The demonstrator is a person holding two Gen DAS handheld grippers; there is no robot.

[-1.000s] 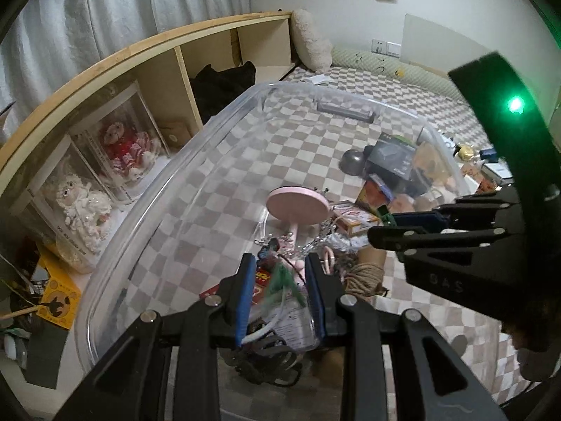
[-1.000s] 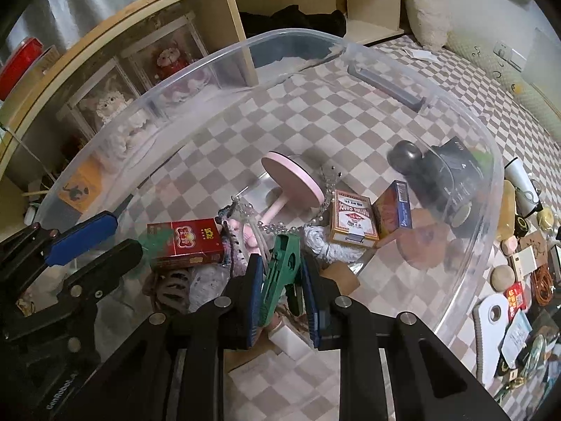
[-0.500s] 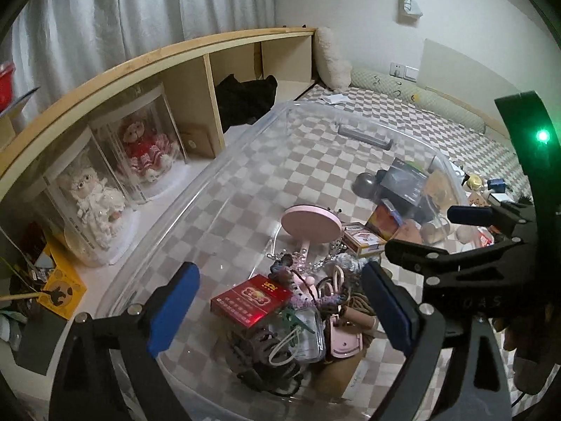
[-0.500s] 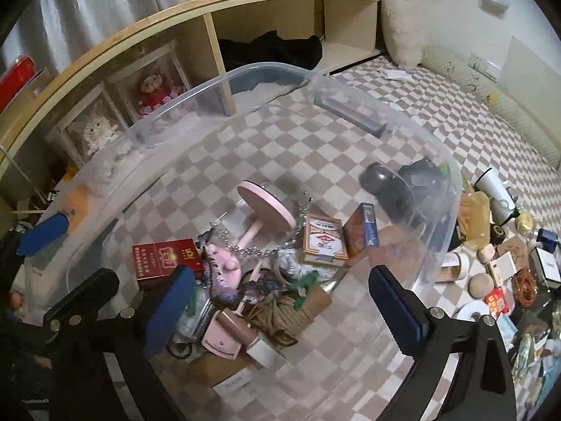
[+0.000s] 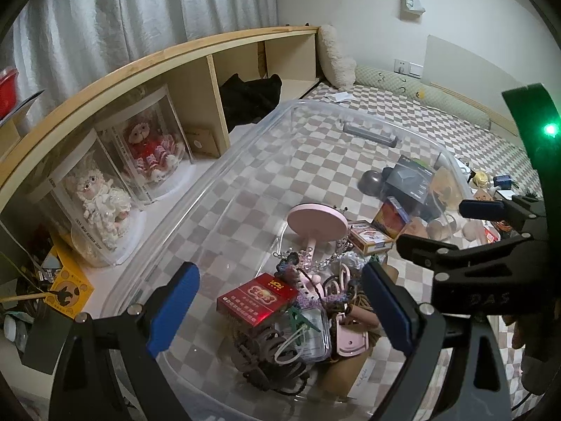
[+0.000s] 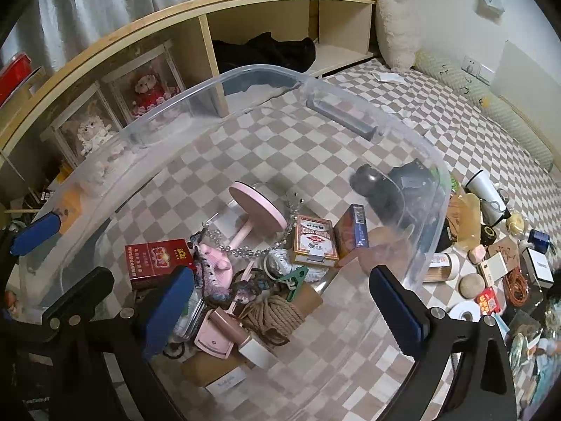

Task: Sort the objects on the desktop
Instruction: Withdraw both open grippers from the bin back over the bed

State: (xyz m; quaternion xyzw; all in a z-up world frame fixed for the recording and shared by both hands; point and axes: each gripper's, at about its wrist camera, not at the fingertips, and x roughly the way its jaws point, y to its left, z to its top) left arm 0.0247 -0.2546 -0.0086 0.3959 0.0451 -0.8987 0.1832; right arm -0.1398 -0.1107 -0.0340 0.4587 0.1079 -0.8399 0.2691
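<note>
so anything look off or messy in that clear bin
Yes: the clear bin holds a jumbled heap. The pink stand lies tipped on its side, and a bead chain straggles over it.

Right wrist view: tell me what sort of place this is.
Probably a bedroom: a checkered bedsheet spreads under a clear plastic storage bin, a fluffy cream pillow leans on the wall, and a low wooden shelf holds boxed dolls.
</note>
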